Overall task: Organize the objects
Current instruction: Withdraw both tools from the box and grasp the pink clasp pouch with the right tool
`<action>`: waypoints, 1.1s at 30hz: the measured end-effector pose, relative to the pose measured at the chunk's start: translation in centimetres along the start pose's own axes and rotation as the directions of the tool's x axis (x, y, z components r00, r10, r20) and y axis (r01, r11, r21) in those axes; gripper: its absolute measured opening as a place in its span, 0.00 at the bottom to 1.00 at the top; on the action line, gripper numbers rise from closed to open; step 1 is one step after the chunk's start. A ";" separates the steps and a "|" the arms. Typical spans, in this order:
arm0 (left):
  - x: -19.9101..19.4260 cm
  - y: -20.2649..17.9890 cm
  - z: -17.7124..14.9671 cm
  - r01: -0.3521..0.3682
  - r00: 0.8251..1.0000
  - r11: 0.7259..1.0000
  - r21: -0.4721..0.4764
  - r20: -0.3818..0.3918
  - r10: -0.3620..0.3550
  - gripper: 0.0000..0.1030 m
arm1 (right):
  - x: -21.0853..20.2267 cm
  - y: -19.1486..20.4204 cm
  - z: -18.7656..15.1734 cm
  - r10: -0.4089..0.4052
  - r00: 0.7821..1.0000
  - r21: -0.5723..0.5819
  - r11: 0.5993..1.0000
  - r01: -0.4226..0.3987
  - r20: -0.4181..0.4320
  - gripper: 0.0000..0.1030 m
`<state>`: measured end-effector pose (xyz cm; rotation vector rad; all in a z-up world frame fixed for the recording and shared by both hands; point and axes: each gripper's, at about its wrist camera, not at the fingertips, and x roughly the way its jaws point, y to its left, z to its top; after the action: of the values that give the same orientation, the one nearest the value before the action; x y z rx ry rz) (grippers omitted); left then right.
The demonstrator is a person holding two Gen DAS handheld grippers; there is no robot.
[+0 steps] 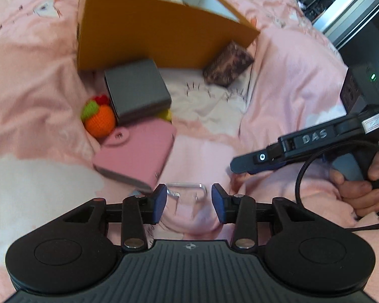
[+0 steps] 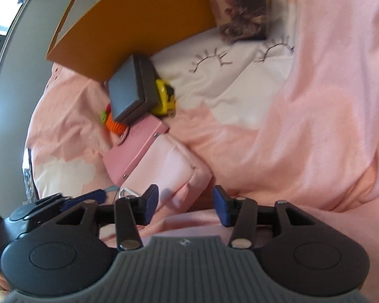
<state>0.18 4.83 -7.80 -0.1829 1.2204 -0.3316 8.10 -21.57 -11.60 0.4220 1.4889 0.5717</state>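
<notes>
An orange cardboard box (image 1: 149,32) stands open on a pink bed; it also shows in the right wrist view (image 2: 128,20). In front of it lie a grey box (image 1: 136,91), an orange crocheted toy (image 1: 99,120), a pink case (image 1: 136,155), a brown patterned box (image 1: 228,67) and a yellow tape measure (image 2: 165,97). My left gripper (image 1: 189,203) is open, its blue pads either side of a clear plastic container (image 1: 187,197) on the bedding. My right gripper (image 2: 185,205) is open and empty, over a fold of pink quilt; it shows at the right of the left wrist view (image 1: 250,162).
The pink and white quilt (image 2: 303,101) is rumpled, with raised folds at the right. A black device with a green light (image 1: 366,88) sits at the bed's right edge. A cable (image 1: 300,176) hangs from the right gripper.
</notes>
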 end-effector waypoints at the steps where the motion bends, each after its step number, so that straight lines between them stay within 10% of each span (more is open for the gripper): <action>1: 0.3 -0.1 -0.3 0.001 1.000 1.000 -0.002 -0.015 -0.001 0.45 | 0.2 0.2 -0.2 0.011 1.000 -0.006 1.000 -0.011 -0.006 0.56; 9: 1.0 0.6 -1.0 -0.008 0.999 0.999 -0.031 -0.036 0.006 0.44 | 3.3 1.1 0.2 0.030 0.996 -0.024 0.999 -0.032 -0.085 0.51; 20: -0.2 -0.6 0.1 -0.020 0.998 0.997 0.073 0.066 0.015 0.46 | -0.9 2.4 0.5 -0.029 0.992 -0.123 0.991 0.044 0.122 0.28; 26: 0.8 -2.1 1.4 -0.155 0.987 0.973 0.170 0.069 0.145 0.46 | -3.2 3.4 1.1 -0.173 0.946 -0.198 0.953 0.231 0.273 0.27; 30: 2.9 -3.0 1.6 -0.205 0.978 0.940 0.272 0.030 0.205 0.47 | -4.7 3.6 1.4 -0.284 0.871 -0.218 0.894 0.392 0.400 0.28; 33: 4.7 -3.8 1.4 -0.290 0.953 0.891 0.350 0.024 0.301 0.51 | -3.9 3.2 2.2 -0.289 0.885 -0.238 0.890 0.389 0.366 0.28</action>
<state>2.40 -0.44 -10.31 0.3169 1.1787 -0.2797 10.05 -21.19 -6.47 -0.0011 1.1001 0.4149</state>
